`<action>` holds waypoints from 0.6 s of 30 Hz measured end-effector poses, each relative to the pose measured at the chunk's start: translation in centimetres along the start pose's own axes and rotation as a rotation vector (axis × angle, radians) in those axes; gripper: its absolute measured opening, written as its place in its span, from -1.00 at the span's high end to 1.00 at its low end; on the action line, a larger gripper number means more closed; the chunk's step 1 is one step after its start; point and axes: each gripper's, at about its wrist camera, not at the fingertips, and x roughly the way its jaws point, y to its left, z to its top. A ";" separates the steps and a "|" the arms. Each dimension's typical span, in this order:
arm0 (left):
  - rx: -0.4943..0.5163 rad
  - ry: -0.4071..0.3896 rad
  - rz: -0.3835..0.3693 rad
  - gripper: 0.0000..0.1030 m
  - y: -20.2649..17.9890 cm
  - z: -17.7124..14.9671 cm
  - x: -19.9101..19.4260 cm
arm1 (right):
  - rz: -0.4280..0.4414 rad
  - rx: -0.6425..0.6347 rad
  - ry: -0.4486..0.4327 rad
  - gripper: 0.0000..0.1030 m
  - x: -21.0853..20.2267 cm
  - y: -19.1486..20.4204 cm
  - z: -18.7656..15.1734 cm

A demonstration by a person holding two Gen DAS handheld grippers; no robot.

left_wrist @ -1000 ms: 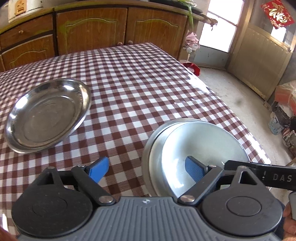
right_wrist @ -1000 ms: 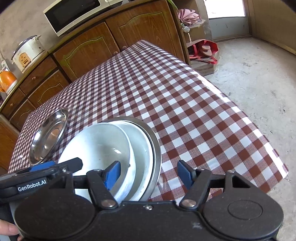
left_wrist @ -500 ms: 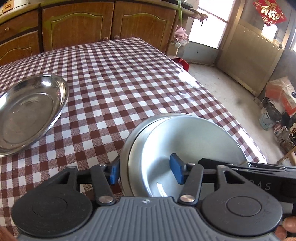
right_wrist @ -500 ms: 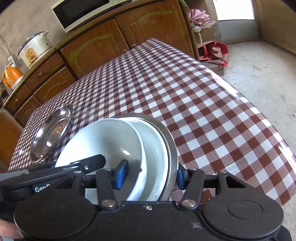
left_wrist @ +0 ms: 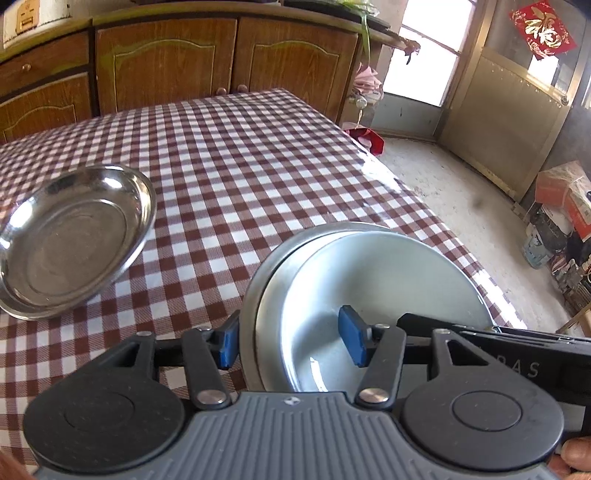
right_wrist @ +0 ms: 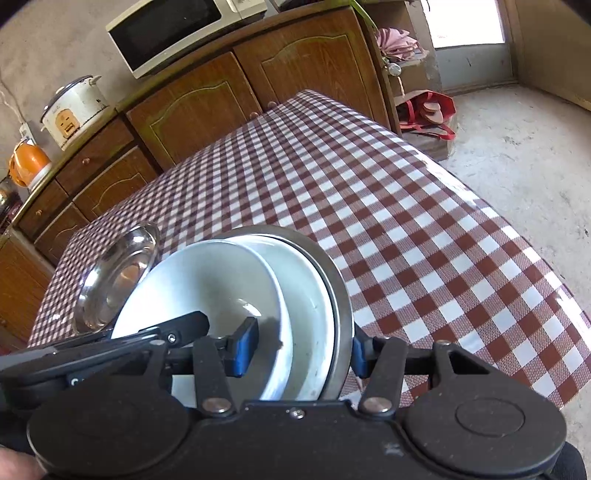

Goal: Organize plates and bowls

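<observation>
1. In the left wrist view, the left gripper sits at lower centre of the frame, its jaws having just closed in over the left edge of the stack; one blue pad lies outside the steel rim, the other inside the top white bowl, so it is clamped on the stack's near-left edge
2. In the right wrist view, the right gripper sits at lower centre, its jaws also having just closed; one blue pad is inside the white bowl, the other outside the steel rim on the right, clamped on the stack's right edge
3. The stack is a steel plate at the bottom, a white dish in it, and the white bowl on top, shifted to the left in the right wrist view
4. It stands at the near right part of the table, close to the table edge beside the floor
5. A second steel plate lies empty at left centre of the left wrist view, apart from the stack; in the right wrist view it appears at left, partly behind the bowl
6. Each gripper's black body shows in the other's view: the right one at lower right, the left one at lower left
7. Wooden cabinets stand behind the table, with a microwave and rice cooker on top
</observation>
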 end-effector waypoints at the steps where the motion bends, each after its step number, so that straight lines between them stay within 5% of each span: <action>1: 0.000 -0.003 0.002 -0.08 0.0 0.1 -0.2 | 0.002 0.002 -0.001 -0.17 -0.1 0.1 0.1; 18: 0.000 -0.054 0.034 -0.08 0.2 0.6 -3.4 | 0.037 -0.027 -0.041 -0.17 -2.5 2.2 0.4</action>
